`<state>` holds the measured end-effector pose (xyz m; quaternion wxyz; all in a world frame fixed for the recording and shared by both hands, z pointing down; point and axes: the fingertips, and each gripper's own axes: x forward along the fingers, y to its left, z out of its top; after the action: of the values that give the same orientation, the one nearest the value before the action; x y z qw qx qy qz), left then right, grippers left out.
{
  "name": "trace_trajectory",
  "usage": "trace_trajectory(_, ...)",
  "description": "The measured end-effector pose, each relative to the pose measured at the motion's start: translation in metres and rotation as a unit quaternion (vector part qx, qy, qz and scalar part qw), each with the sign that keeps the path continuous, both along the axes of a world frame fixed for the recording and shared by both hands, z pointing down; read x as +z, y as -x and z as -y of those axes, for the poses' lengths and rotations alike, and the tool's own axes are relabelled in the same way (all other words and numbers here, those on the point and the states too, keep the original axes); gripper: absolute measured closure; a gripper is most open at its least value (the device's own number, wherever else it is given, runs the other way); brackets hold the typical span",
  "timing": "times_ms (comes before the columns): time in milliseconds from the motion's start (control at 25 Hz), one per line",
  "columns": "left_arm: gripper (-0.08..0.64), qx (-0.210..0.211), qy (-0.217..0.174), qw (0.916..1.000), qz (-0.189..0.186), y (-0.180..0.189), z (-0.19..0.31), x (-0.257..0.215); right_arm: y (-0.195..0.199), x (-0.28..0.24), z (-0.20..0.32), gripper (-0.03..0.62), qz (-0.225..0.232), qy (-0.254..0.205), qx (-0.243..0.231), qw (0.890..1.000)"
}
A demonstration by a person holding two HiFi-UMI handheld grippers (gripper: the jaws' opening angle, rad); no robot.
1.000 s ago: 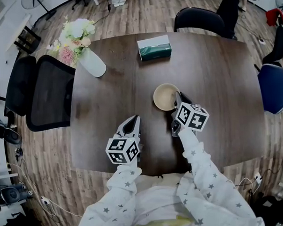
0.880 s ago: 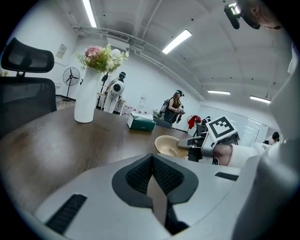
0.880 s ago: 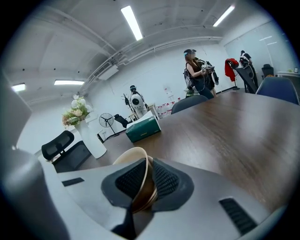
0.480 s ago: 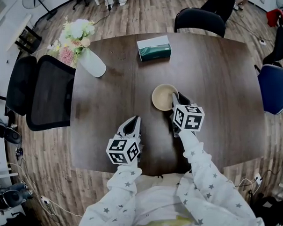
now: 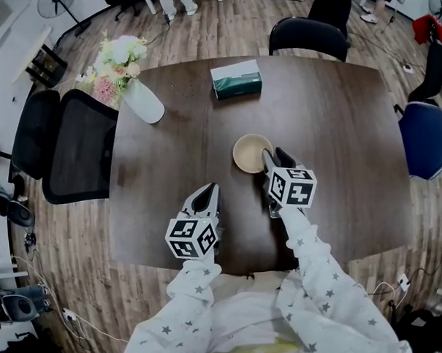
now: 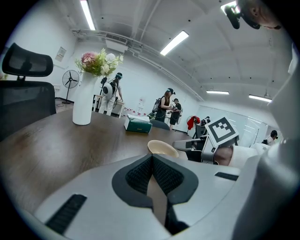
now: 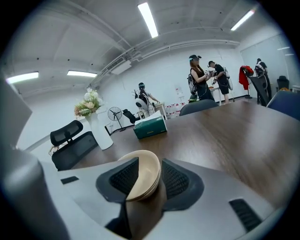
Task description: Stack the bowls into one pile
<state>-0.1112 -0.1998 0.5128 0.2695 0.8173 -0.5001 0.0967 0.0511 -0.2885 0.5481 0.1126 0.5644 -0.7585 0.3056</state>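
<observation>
Right gripper (image 5: 273,156) is spreading its jaws off the just-pinched bowl pile (image 5: 251,152), stack looking done; left gripper (image 5: 206,195) jaws pressed together, empty.

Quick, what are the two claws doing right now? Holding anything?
Left claw: closed, holding nothing.
Right claw: opening, with the rim of the stacked bowls between its jaws, no longer squeezed.
</observation>
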Motion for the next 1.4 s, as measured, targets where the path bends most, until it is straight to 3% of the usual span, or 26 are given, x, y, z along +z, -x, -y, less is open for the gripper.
trace_trajectory(120, 0.535, -0.005, -0.009, 0.9999, 0.000, -0.003, -0.002, -0.006, -0.002, -0.003, -0.007, 0.464, 0.029, 0.010, -0.003, 1.000)
trace_trajectory(320, 0.535, -0.015, -0.027, 0.9995, -0.001, -0.007, -0.007, -0.019, -0.009, -0.016, -0.020, 0.540, 0.018, -0.009, -0.033, 0.999)
trace_trajectory(520, 0.535, -0.023, -0.053, 0.9984, 0.000, -0.016, -0.015, -0.037, -0.023, -0.032, -0.030, 0.563, 0.030, -0.024, -0.047, 0.998)
trace_trajectory(880, 0.535, -0.035, -0.104, 0.9939, 0.013, -0.020, -0.033, -0.072, -0.037, -0.085, -0.059, 0.565, 0.081, -0.104, -0.121, 0.984)
trace_trajectory(1080, 0.535, -0.035, -0.131, 0.9902, 0.034, -0.018, -0.040, -0.092, -0.051, -0.108, -0.071, 0.568, 0.074, -0.142, -0.124, 0.979)
trace_trajectory(1400, 0.535, -0.044, -0.170, 0.9822, 0.066, -0.002, -0.045, -0.120, -0.073, -0.128, -0.080, 0.569, 0.085, -0.172, -0.090, 0.977)
